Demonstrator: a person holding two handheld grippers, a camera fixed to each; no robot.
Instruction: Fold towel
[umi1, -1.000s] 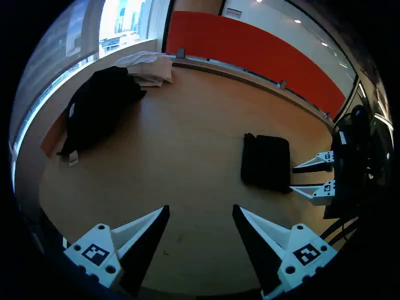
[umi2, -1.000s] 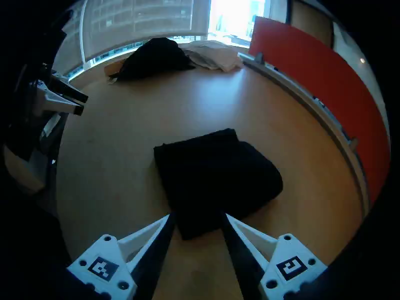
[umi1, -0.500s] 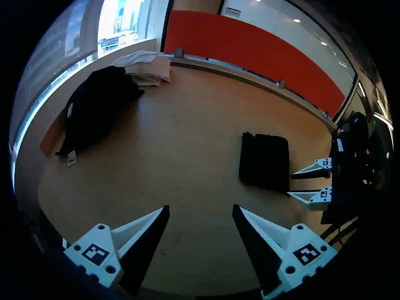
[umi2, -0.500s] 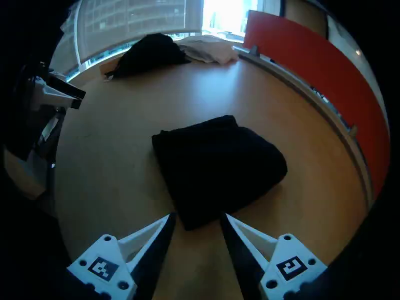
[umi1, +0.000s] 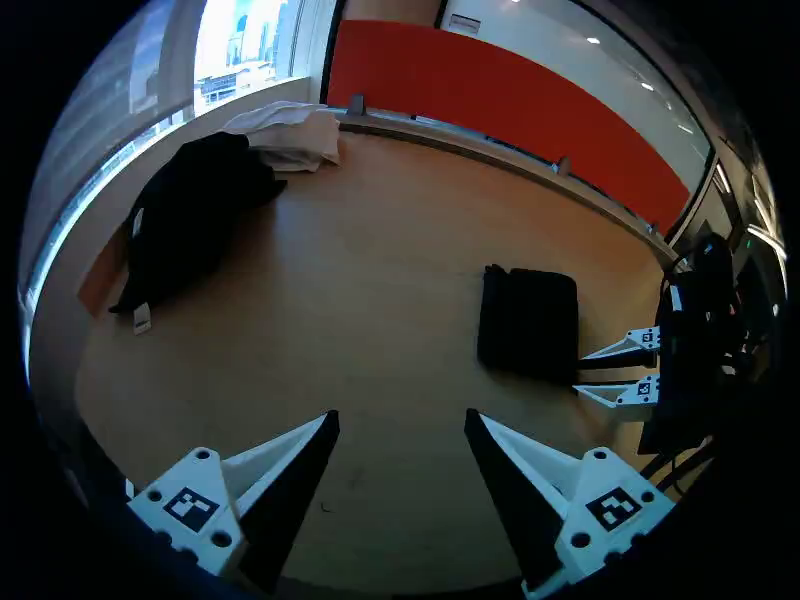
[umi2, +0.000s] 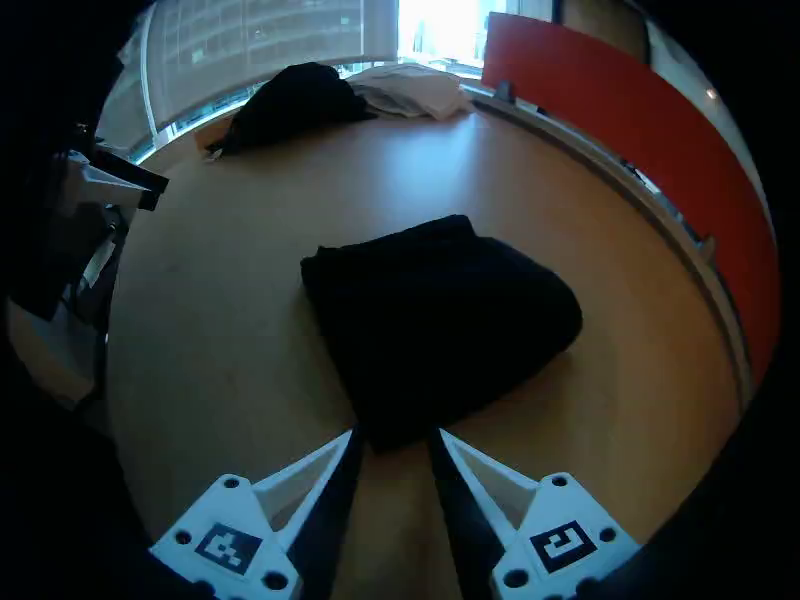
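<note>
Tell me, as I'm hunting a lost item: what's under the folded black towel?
The towel lies flat on the wooden table, bare wood around it. Nothing pokes out at its edges; anything beneath is covered by cloth.

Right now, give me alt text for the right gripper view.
A folded black towel lies on a wooden table, the right gripper straddling its near corner, fingers narrowly apart. A dark cloth and a pale cloth sit far back by the window.

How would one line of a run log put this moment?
towel: folded, on table | right gripper: open, at its corner | left gripper: open, away
</note>
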